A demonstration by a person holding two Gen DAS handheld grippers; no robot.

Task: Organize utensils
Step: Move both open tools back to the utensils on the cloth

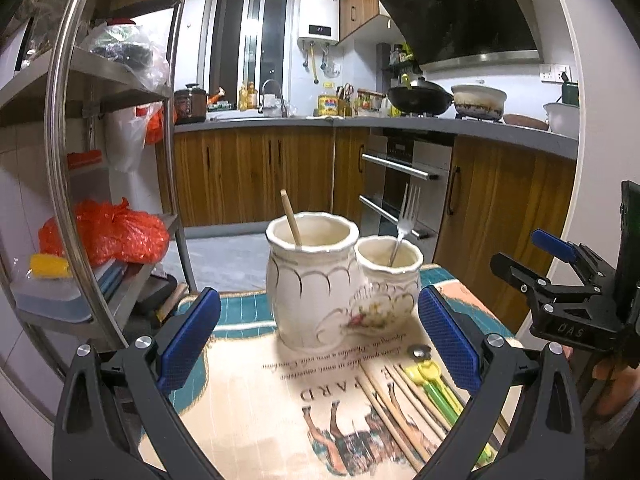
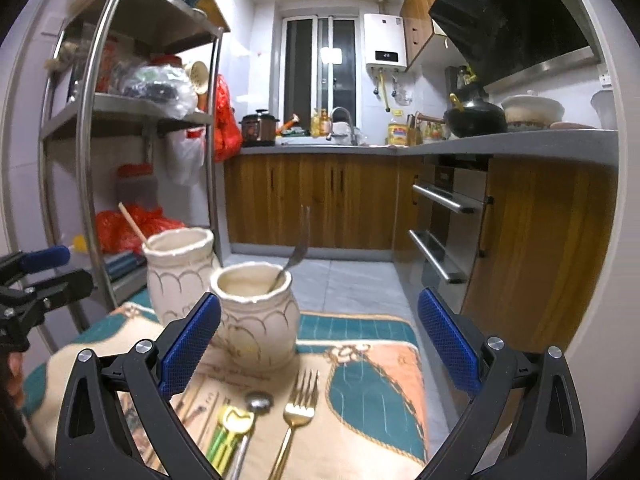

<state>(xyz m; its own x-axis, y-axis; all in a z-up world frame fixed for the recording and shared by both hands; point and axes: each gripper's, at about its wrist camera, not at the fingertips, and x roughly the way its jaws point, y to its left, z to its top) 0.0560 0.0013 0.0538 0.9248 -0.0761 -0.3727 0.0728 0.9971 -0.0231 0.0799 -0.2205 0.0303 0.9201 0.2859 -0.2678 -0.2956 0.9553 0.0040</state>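
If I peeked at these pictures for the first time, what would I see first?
Two cream jars stand side by side on a picture cloth: the big one holds a wooden stick, the small jar a silver fork. In front of them a gold fork, a spoon and chopsticks lie loose. Blue fingers frame each view, spread wide and holding nothing.

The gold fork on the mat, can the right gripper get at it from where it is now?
Probably yes: the gold fork lies flat between the open right gripper's fingers, nothing on top, only the spoon beside it.
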